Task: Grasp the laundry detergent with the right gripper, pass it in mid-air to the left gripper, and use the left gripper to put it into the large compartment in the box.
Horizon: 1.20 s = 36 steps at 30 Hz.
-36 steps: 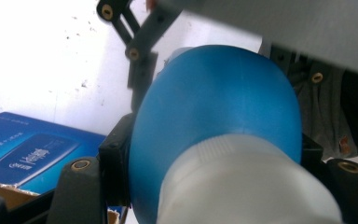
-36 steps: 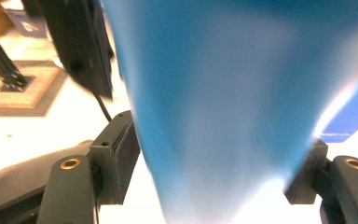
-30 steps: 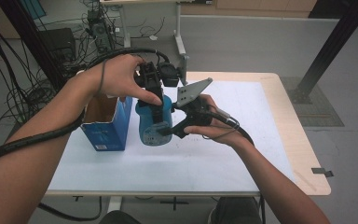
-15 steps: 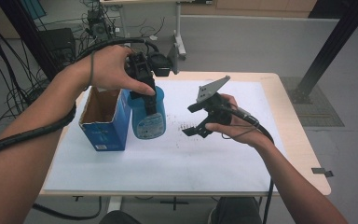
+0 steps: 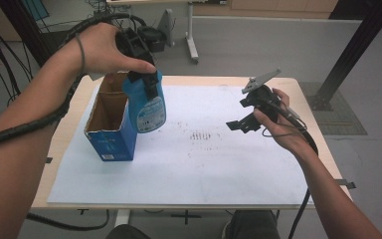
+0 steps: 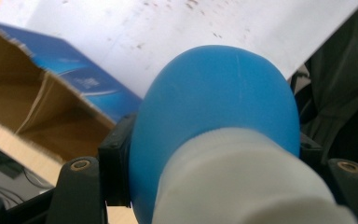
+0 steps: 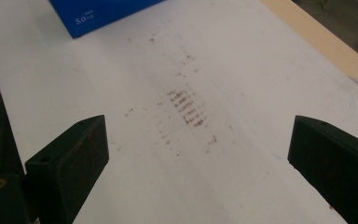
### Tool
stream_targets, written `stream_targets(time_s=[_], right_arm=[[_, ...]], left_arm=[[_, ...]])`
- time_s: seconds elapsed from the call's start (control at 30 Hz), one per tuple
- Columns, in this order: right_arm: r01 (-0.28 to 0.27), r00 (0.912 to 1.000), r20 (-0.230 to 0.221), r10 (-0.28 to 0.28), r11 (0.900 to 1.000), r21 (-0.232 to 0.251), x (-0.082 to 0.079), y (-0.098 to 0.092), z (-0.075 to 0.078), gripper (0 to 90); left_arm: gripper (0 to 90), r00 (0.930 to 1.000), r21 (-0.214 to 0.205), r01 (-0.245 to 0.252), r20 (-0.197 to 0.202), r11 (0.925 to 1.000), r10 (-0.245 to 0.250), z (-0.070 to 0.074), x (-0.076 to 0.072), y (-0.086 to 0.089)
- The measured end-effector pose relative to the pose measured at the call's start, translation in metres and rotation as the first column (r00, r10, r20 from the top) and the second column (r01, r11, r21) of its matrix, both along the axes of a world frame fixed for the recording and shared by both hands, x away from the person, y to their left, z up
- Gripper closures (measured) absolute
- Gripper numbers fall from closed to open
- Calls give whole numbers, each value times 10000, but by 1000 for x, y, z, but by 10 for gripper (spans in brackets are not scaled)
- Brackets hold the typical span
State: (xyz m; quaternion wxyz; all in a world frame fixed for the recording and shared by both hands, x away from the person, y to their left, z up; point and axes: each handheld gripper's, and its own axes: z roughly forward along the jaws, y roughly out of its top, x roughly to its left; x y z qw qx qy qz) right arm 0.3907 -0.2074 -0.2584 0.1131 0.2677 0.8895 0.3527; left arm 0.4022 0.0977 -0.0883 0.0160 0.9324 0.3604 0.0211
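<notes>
Now your left gripper (image 5: 146, 82) is clamped on the top of the blue bottle (image 5: 146, 107), holding it up off the bench (image 5: 306, 102), just right of the open blue box (image 5: 108, 124) at the left. Your right gripper (image 5: 243, 119) hovers well apart at the right, jaws spread wide over the white sheet (image 5: 204, 164).

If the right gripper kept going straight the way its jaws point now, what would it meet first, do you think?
Probably the white paper sheet on the table, around the patch of dark speckled marks; nothing stands between the open jaws and it. The blue cardboard box lies farther off, left of that line.
</notes>
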Motion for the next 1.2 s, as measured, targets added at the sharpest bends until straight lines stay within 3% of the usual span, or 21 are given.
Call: stream_targets(time_s=[0.1, 0.17, 0.23, 0.33, 0.47, 0.5, 0.67, 0.8, 0.93, 1.03, 1.2], right_arm=[[415, 9982, -399, -437, 9977, -541, 0, -9, 1, 53], [538, 9974, -441, -571, 9959, -720, -1, -14, 1, 57], [674, 9961, -513, -714, 9948, -760, -2, -19, 0, 57], [803, 9949, -536, -852, 9928, -887, -4, -26, 0, 58], [865, 9933, -680, -940, 9906, -1056, -6, -34, -1, 59], [900, 9928, -696, -976, 9903, -1055, -6, -36, -1, 59], [1069, 9908, -728, -1143, 9895, -975, -6, -46, -1, 60], [1173, 9897, -716, -1240, 9889, -915, -7, -52, 2, 60], [1339, 9882, -611, -1404, 9859, -1005, -8, -58, 3, 60], [1376, 9872, -661, -1448, 9851, -1035, -7, -61, 3, 60], [1463, 9862, -619, -1534, 9835, -1061, -8, -62, 4, 61]], left_arm=[[362, 9968, -76, -788, 103, 9969, 789, 10, 5, 4], [362, 9892, -105, -1458, 164, 9893, 1459, 18, 9, 8], [362, 9778, -72, -2082, 235, 9781, 2084, 25, 13, 12], [362, 9551, -36, -2949, 296, 9555, 2949, 37, 20, 20], [362, 9157, -297, -3986, 433, 9166, 3996, 51, 30, 34], [362, 9032, -387, -4258, 408, 9040, 4272, 53, 32, 38], [362, 8509, -422, -5227, 362, 8515, 5241, 61, 42, 53], [363, 8058, -385, -5901, 334, 8064, 5913, 60, 50, 64], [363, 7482, -551, -6617, 147, 7477, 6633, 57, 55, 81], [363, 7140, -541, -6987, 98, 7134, 7001, 53, 57, 91], [363, 6646, -645, -7452, 105, 6638, 7471, 49, 58, 104]])
